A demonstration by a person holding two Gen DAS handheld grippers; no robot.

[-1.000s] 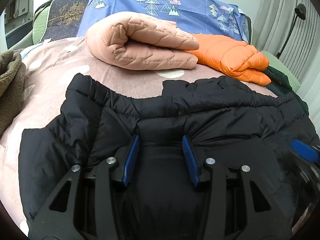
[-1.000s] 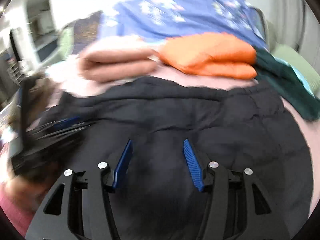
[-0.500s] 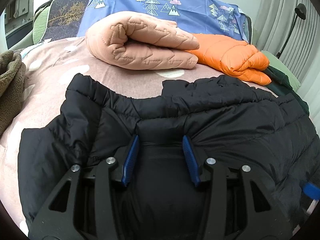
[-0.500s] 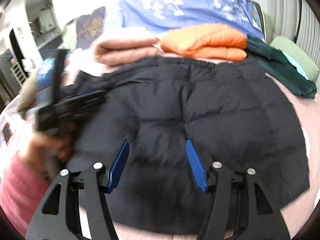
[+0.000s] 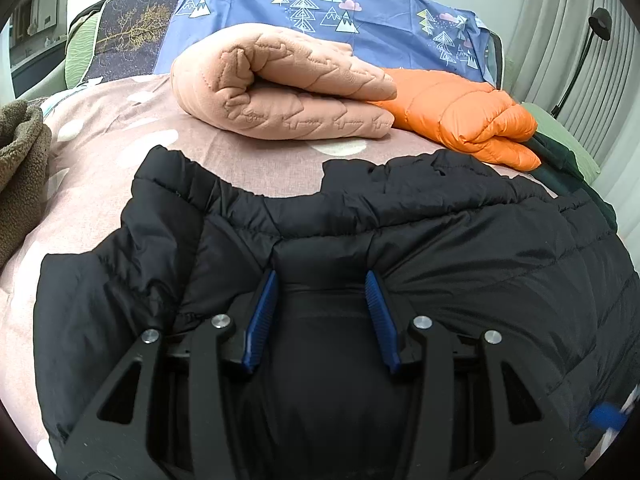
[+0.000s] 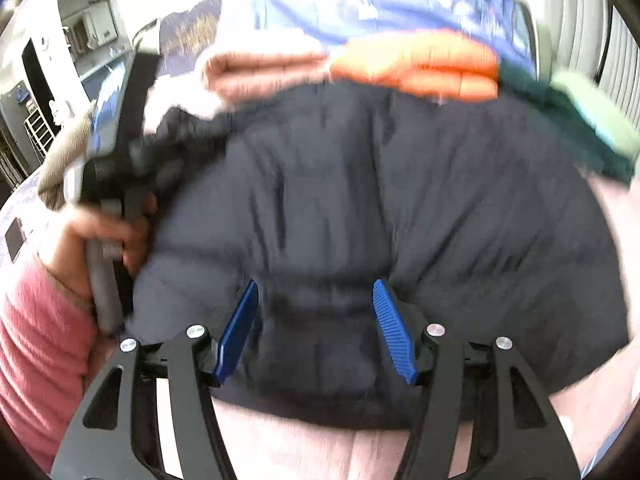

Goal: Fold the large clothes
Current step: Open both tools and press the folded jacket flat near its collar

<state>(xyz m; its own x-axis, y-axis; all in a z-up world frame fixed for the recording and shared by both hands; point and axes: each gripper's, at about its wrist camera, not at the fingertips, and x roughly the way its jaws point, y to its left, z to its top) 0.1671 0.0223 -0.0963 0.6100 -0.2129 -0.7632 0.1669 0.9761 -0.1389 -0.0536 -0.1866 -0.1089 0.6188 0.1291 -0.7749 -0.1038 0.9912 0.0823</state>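
**Black jacket: both tongs at the near hem, fold not yet made**

Nearest, left wrist view: left gripper [image 5: 322, 300] sits low on the black puffer jacket [image 5: 460, 256], jaws part-open with a bulge of black fabric between the 2 blue pads. The cloth puckers toward the pads, so it reads as pinched, though contact is hard to confirm.

Right wrist view, blurred: right gripper [image 6: 316, 320] stands at the jacket's near hem, jaws wider than the left's and just been opening. Fabric lies between the pads; they do not look pressed on it. A hand [image 6: 108, 236] in a pink sleeve [image 6: 40, 340] holds the other tool at far left.

Judgement: step in hand is taking hold of the near edge. Next move calls for the right tongs to close on the hem, then both to lift together and carry it away toward the collar.

Jacket lies spread flat on the pink bedsheet [image 5: 104, 148]. Beyond it: folded peach blanket [image 5: 280, 92], folded orange jacket [image 5: 460, 112], blue tree-print cover [image 5: 360, 12] at the back.
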